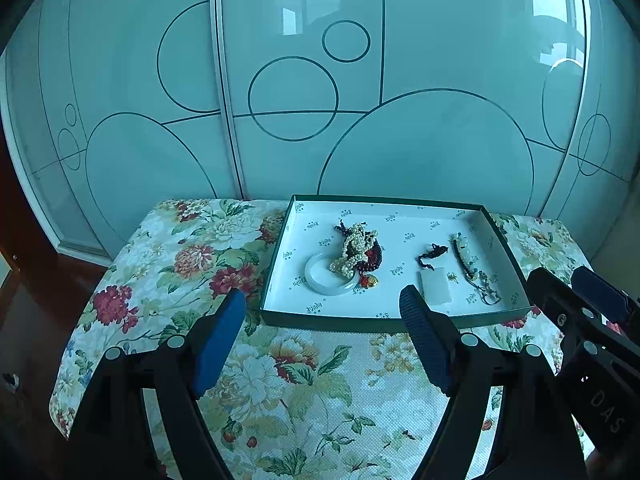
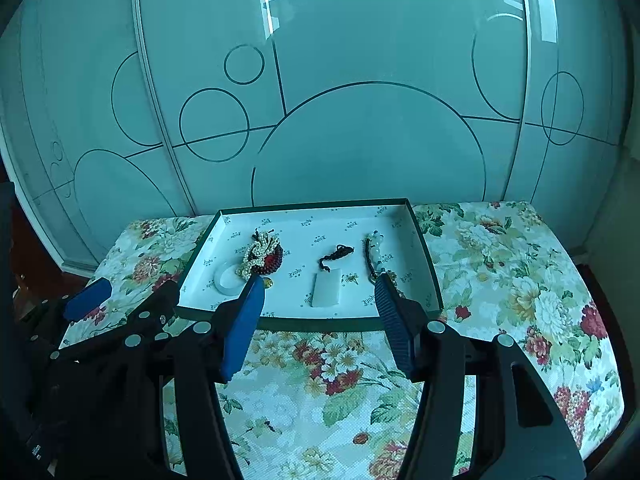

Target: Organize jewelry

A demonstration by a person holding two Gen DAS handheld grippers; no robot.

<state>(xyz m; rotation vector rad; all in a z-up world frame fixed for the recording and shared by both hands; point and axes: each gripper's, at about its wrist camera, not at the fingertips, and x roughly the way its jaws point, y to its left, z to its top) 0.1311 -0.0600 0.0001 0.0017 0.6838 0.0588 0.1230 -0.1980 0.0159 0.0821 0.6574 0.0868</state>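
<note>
Only the left wrist view shows the white bangle whole.

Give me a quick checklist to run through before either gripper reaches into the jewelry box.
1. Left gripper open, nothing between its fingers: ok.
2. Right gripper open and empty: ok.
3. Green box flat on the floral tablecloth, open side up: ok.
4. White pendant lies alone, free of other pieces: ok.
5. Pearl strand separate from the red beads and white bangle: not ok, piled together.
6. Long beaded piece untangled: cannot tell.
</note>
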